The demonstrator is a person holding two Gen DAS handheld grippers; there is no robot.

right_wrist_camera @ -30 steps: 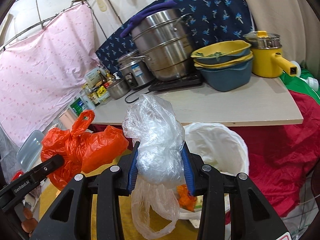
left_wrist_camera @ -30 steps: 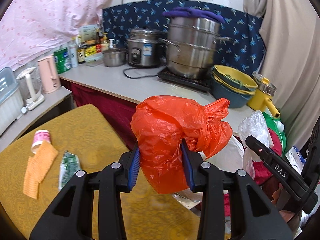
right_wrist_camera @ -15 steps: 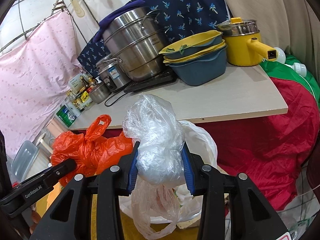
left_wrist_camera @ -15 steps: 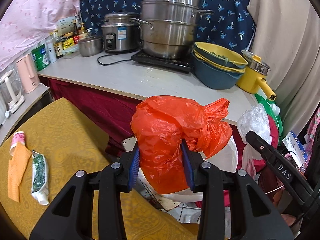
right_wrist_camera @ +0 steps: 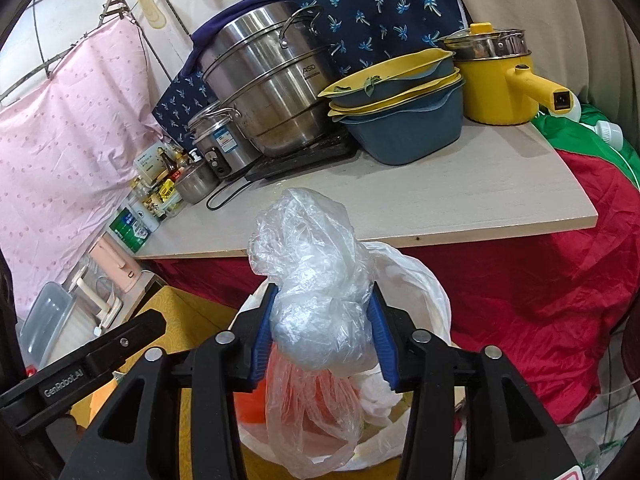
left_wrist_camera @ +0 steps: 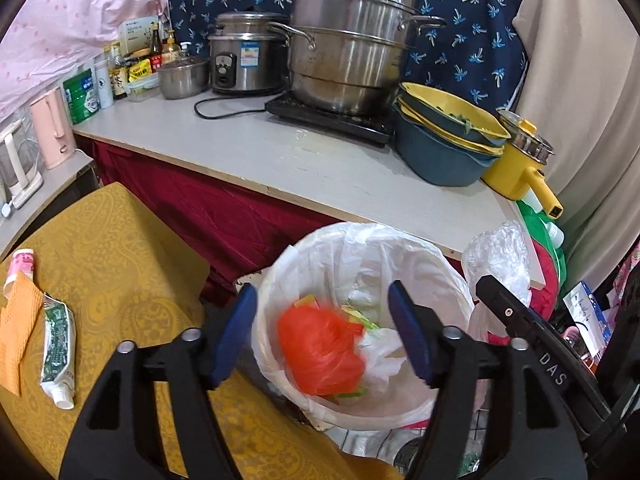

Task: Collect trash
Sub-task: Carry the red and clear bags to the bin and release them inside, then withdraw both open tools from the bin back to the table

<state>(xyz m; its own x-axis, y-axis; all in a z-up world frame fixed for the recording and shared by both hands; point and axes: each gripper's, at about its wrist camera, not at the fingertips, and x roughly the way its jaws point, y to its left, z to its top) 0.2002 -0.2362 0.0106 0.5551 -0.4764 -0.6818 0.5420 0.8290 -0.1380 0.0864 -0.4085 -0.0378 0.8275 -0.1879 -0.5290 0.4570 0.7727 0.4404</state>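
On the yellow tablecloth [left_wrist_camera: 120, 280] at your left lie an orange cloth [left_wrist_camera: 16, 336] and a squeezed tube [left_wrist_camera: 56, 348]. Your left gripper [left_wrist_camera: 322, 334] is spread wide, holding nothing, above the white-lined trash bin [left_wrist_camera: 304, 256]; the orange bag [left_wrist_camera: 320, 352] lies inside it. Your right gripper [right_wrist_camera: 322, 340] is clenched on the clear plastic bag [right_wrist_camera: 312, 280], over the bin.

The bin [left_wrist_camera: 280, 280] mouth lies unobstructed below the wide-spread left gripper [left_wrist_camera: 324, 336], with an orange bag [left_wrist_camera: 320, 356] and other trash low inside. The right gripper [right_wrist_camera: 322, 340], clamped on a clear bag [right_wrist_camera: 316, 280], crowds the bin's right rim. The tabletop [left_wrist_camera: 280, 160] edge overhangs behind, its pots [left_wrist_camera: 348, 40] and bowls [left_wrist_camera: 444, 144] well back.
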